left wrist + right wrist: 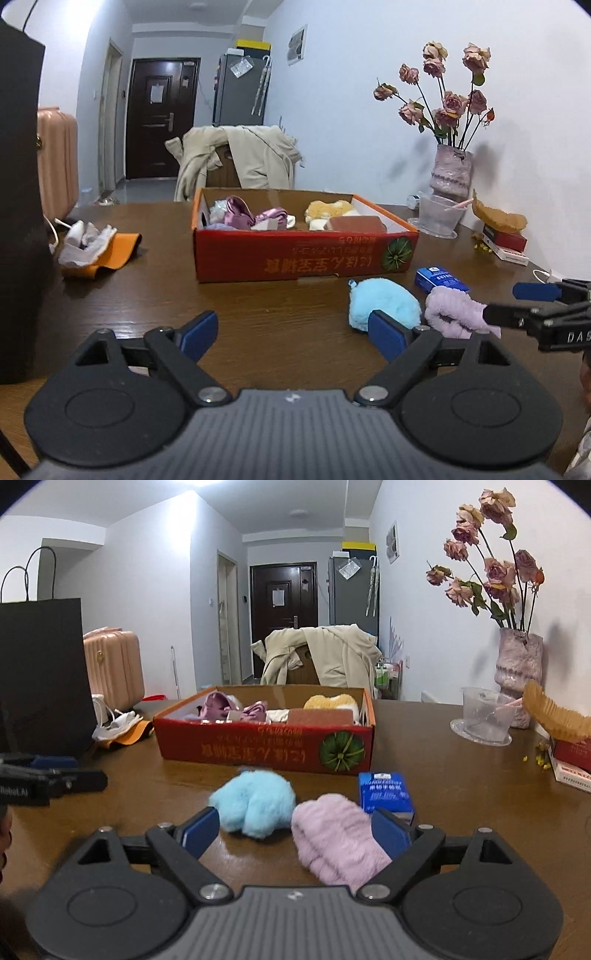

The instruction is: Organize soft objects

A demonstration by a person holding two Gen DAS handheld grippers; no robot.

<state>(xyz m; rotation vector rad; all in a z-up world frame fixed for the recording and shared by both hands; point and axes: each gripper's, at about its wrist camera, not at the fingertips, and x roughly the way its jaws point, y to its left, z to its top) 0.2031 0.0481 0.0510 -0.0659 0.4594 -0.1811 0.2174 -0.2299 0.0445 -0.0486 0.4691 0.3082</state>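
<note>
A red cardboard box (295, 258) (258, 746) stands mid-table with several soft items inside. In front of it lie a fluffy blue puff (384, 302) (255, 801) and a lilac fuzzy cloth (454, 310) (336, 842). My left gripper (293, 332) is open and empty over bare table, left of the blue puff. My right gripper (295, 832) is open; the lilac cloth lies between its fingers against the right pad (389, 834), and the blue puff sits just ahead. A white and orange cloth (92, 247) (122, 731) lies at the far left.
A blue carton (439, 278) (384, 792) lies right of the cloths. A black paper bag (40, 679) stands at the left. A vase of dried roses (450, 170), a clear plastic cup (484, 716) and red boxes (572, 753) stand along the right wall.
</note>
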